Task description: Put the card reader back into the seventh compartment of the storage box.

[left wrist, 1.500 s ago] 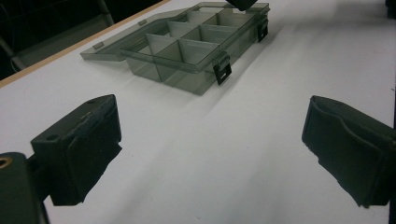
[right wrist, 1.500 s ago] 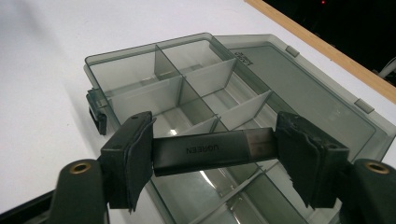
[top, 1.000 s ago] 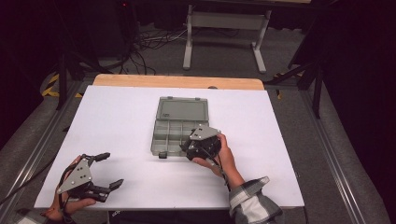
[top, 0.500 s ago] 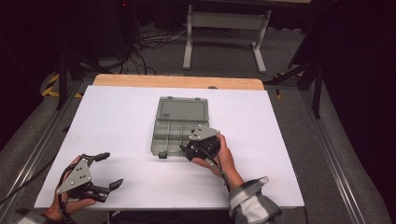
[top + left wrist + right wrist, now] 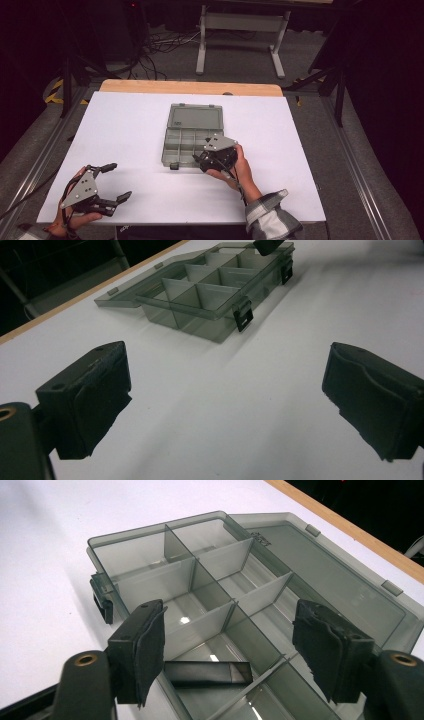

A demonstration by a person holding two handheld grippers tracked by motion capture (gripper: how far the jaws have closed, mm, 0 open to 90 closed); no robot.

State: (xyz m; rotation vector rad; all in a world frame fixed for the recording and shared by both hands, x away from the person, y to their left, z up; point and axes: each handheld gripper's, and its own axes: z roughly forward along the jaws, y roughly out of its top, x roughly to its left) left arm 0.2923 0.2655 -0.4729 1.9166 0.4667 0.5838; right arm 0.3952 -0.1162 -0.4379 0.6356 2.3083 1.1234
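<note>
The right tool, jaws apart and empty, hovered over the open grey translucent plastic compartment box; a dark loose divider piece lay between them, probably next to grasp. The left tool waited open at lower left of the white desk.

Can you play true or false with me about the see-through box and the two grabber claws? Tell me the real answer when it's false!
1. The box has its lid open. True.
2. The left gripper is squeezing the box. False: it is open, over bare white table, well away from the box.
3. The right gripper is open, right over the box's compartments. True.
4. The box is full of toys. False: a flat dark piece lies in one compartment; the others look empty.
5. The box has black latches on its front. True.
</note>
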